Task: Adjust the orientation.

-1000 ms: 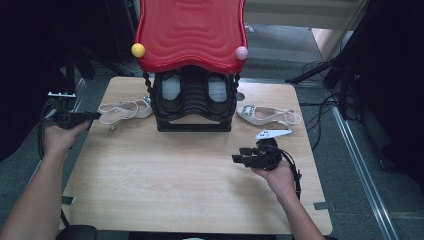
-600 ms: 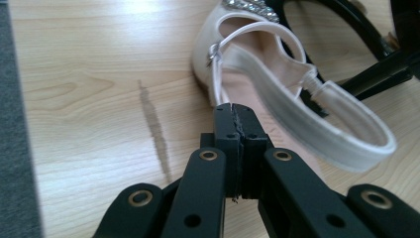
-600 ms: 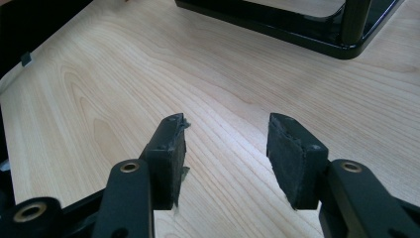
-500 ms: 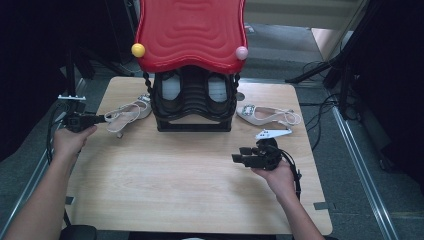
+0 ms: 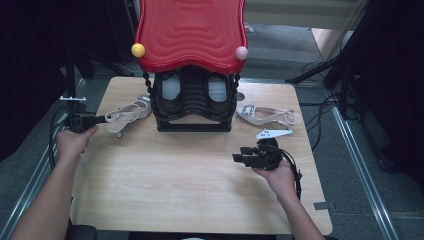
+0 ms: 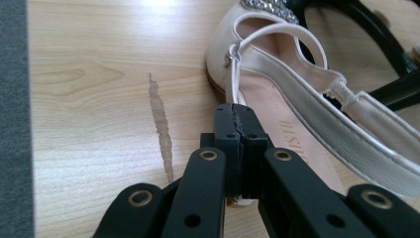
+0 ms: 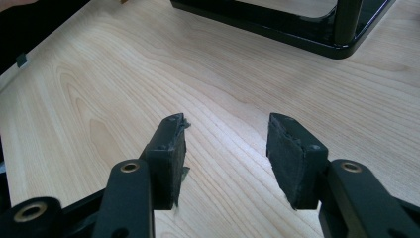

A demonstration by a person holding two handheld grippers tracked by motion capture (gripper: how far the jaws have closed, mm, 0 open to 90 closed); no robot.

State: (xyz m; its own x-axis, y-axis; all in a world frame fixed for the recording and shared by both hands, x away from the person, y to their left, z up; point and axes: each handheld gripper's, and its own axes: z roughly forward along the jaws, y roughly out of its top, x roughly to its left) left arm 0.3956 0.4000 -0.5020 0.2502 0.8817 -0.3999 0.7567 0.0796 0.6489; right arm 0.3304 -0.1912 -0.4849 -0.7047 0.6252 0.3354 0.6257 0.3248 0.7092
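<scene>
Left gripper clamped on the heel strap of a cream sandal near the table's left edge.

The cream slingback sandal (image 5: 127, 114) lies on the wooden table (image 5: 190, 190) near its far-left corner, long axis running from the gripper toward the black shoe rack (image 5: 194, 107), jewelled toe touching or just beside the rack's foot. The left gripper (image 6: 239, 130) has its jaws pressed together on the thin strap at the heel end, so the shoe extends straight ahead of it. The right gripper (image 5: 241, 159), jaws apart and empty, hovers well apart near the right edge, closer to the second sandal (image 5: 267, 116) and a white insert (image 5: 273, 133).
</scene>
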